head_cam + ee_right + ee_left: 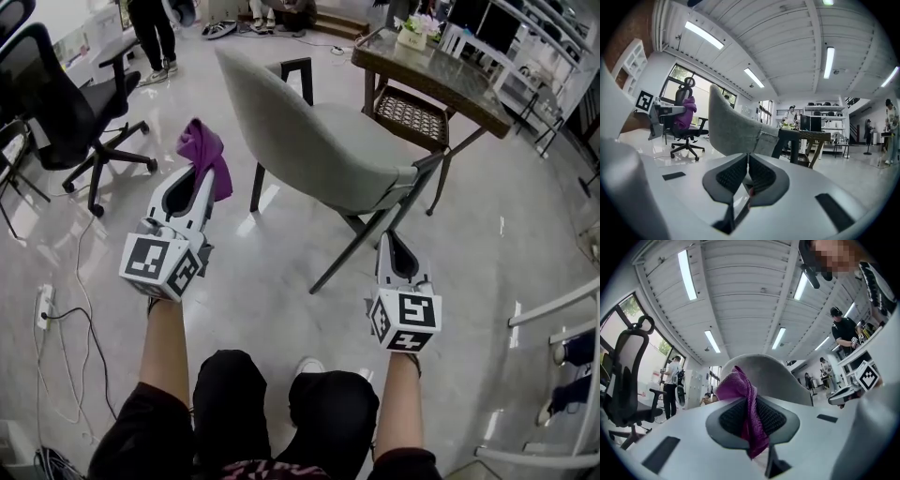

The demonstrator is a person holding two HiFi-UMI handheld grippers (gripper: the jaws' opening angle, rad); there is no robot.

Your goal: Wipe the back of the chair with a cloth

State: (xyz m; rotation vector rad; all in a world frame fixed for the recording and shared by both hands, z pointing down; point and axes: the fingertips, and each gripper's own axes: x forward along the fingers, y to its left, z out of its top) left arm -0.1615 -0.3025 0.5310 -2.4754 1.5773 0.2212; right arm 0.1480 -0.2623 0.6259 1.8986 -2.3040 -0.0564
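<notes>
A grey upholstered chair (319, 141) on dark legs stands ahead of me, its curved back (258, 103) facing my left side. My left gripper (194, 176) is shut on a purple cloth (206, 155), held a short way left of the chair back and apart from it. In the left gripper view the cloth (743, 413) hangs pinched between the jaws (751, 420) with the chair back (764, 376) behind it. My right gripper (394, 246) is shut and holds nothing, low beside the chair's front leg (361, 242). The right gripper view shows the chair (736, 131) beyond the jaws (747, 176).
A black office chair (66, 103) stands at the left. A dark table (436, 75) with a wicker seat under it is behind the grey chair. A power strip and cables (44, 305) lie on the floor at left. A person (155, 37) stands at the back. White rails (553, 309) are at right.
</notes>
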